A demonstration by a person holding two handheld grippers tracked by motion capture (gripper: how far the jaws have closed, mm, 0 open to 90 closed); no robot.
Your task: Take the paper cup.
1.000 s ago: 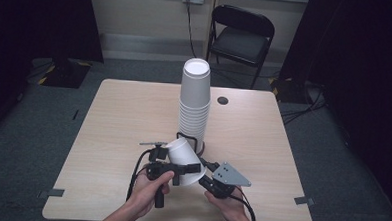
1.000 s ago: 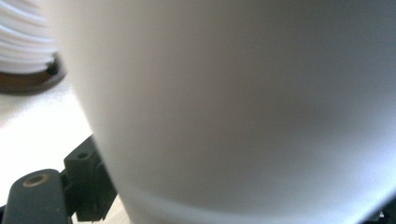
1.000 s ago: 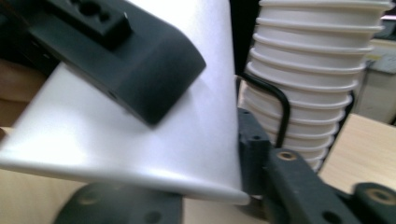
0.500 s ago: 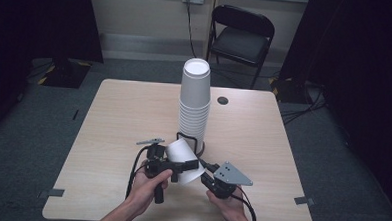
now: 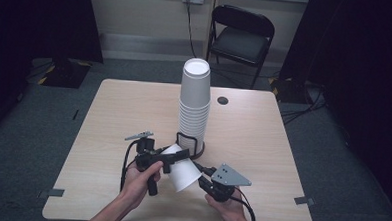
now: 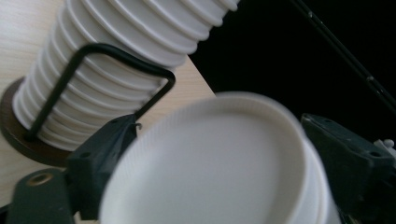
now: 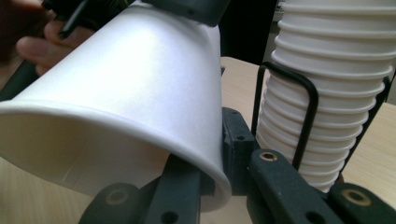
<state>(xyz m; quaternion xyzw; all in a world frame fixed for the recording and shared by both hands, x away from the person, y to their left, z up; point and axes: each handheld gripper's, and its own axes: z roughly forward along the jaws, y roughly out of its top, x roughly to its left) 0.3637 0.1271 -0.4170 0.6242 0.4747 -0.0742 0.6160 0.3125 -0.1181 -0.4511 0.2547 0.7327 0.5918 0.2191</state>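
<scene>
A white paper cup (image 5: 184,172) lies tilted above the table's near middle, mouth toward the person. My left gripper (image 5: 174,157) is shut on its base; in the left gripper view the cup's bottom (image 6: 210,163) sits between the two jaws. My right gripper (image 5: 201,170) is shut on the cup's rim, and the cup wall (image 7: 126,84) passes between its jaws (image 7: 212,172). Just behind stands a tall stack of white cups (image 5: 194,100) in a black wire holder (image 5: 190,140). The same stack (image 6: 116,56) (image 7: 327,70) is close by in both gripper views.
The wooden table (image 5: 108,116) carries a small dark disc (image 5: 222,99) to the right of the stack. A black folding chair (image 5: 242,37) stands beyond the far edge. Cables trail from both grippers toward the near edge.
The cup and both grippers have shifted slightly toward the near edge. Both holds on the cup are unchanged.
</scene>
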